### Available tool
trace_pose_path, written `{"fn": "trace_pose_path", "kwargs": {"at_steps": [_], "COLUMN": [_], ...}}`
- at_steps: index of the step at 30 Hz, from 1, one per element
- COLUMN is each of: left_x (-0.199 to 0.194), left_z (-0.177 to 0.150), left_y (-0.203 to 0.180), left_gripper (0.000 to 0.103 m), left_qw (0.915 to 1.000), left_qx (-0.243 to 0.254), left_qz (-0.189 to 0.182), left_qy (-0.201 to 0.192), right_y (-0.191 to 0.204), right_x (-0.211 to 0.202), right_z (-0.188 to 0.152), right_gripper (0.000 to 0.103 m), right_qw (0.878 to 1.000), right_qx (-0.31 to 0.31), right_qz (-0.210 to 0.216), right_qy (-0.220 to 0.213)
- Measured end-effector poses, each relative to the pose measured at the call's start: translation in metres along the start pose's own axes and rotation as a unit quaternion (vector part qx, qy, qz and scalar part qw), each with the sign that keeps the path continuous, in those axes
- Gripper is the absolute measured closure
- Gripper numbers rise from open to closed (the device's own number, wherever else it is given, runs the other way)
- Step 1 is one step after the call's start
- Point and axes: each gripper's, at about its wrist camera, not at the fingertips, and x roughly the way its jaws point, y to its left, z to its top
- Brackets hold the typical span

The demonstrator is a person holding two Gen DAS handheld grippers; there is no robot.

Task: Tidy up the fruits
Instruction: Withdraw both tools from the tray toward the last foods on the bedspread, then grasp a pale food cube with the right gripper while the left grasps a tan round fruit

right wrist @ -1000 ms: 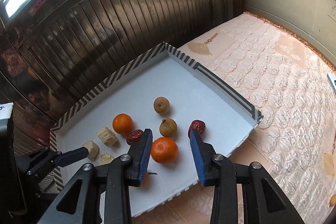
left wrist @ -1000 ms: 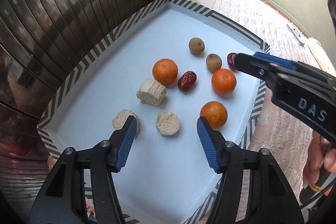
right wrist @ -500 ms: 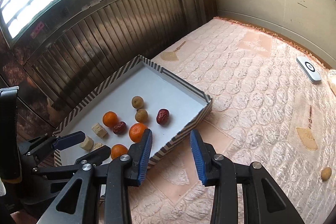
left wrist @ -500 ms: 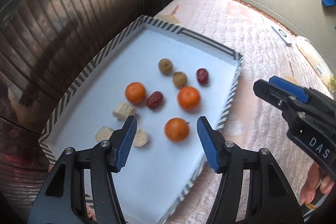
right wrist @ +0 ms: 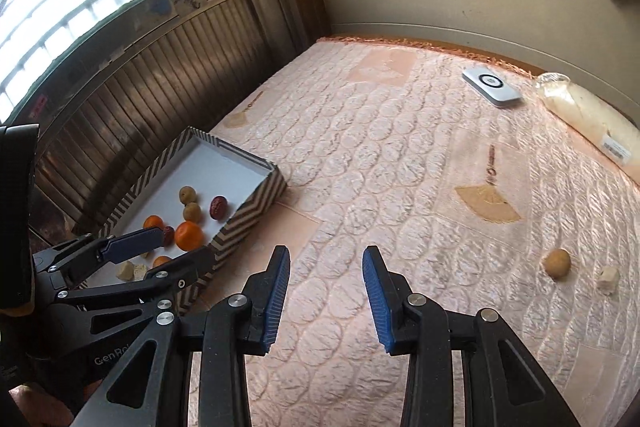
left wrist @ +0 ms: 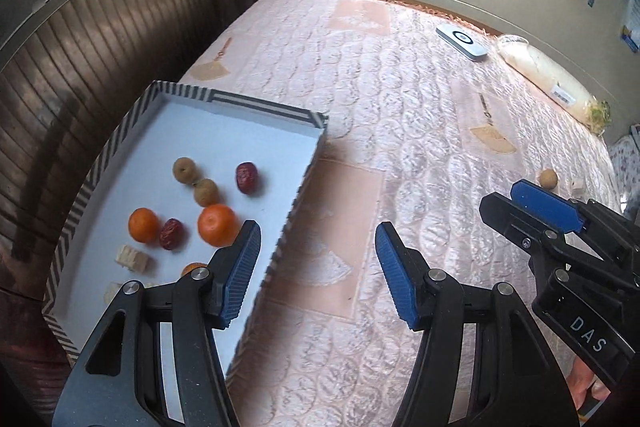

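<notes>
1. Left wrist view: the left gripper (left wrist: 318,269) hangs over the pink quilted mattress (left wrist: 400,107), its blue fingers (left wrist: 240,269) parted with nothing between them.
2. To the left lies the striped tray (left wrist: 256,105), holding two brown longans (left wrist: 184,169), a red date (left wrist: 245,177), oranges (left wrist: 217,225) with a second date among them, and pale chunks (left wrist: 132,258) at the near end.
3. The right gripper (left wrist: 536,205) reaches in from the right; beyond it a loose longan (left wrist: 547,178) rests on the mattress.
4. Right wrist view: the right gripper (right wrist: 326,293) is narrowly parted and empty above the mattress.
5. The tray sits far left; a loose longan (right wrist: 556,262) and a pale chunk (right wrist: 607,277) lie close together at the right, well apart from the tray.
6. A white remote (right wrist: 492,87) lies far off near the wall.
</notes>
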Motion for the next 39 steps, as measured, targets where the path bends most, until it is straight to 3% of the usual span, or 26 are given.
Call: {"fn": "trace_pose_path", "kwargs": {"at_steps": [16,39], "left_x": [0.019,0.052], "left_z": [0.014,0.029], "left_y": [-0.096,-0.195], "left_gripper": [0.043,0.043], "left_qw": [0.9961,0.9849], "left_qx": [0.075,0.138], "left_qz": [-0.046,-0.100], "left_qy": [0.009,0.033], "right_y": [-0.095,-0.201], "right_x": [-0.038,-0.065], "right_z": [-0.033,-0.074], "right_gripper": [0.067,0.067], "right_qw": [0.994,0.978], "right_qx": [0.089,0.178], "right_qz": [-0.060,-0.111], "right_qy": [-0.012,-0.013]}}
